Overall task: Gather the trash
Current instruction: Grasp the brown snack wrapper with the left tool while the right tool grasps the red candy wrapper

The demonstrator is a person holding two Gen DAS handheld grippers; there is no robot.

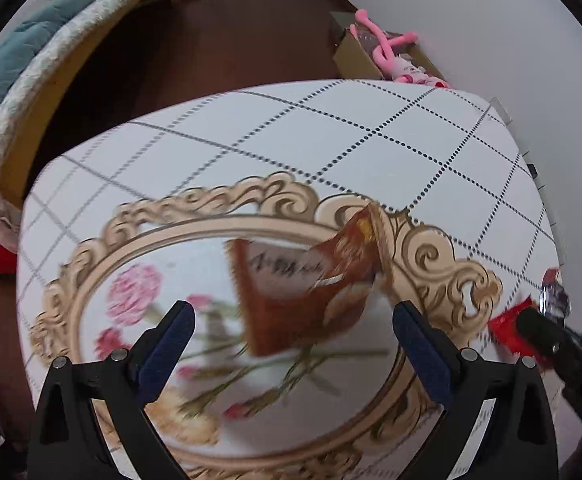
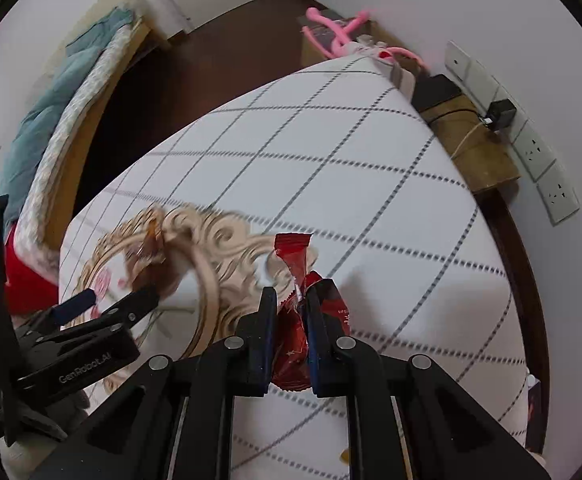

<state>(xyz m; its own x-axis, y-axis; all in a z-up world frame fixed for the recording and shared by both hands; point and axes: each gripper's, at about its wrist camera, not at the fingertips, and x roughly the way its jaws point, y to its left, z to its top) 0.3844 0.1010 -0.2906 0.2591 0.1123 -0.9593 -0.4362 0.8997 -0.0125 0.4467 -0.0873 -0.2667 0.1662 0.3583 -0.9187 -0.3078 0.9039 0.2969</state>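
Left gripper point(image 1: 291, 320): spread wide, empty.
Brown wrapper point(image 1: 311, 284): just beyond, between fingers, leaning upright.
Right gripper point(image 2: 291, 300): clamped on red wrapper point(image 2: 297, 264).

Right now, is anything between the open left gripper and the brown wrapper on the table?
Nothing visible. The brown wrapper lies directly ahead of the left gripper, with only bare tablecloth between them.

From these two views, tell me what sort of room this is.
Probably a bedroom: a bed with a blue quilt, a pink plush toy in a cardboard box, and a cloth-covered table beside wall sockets.
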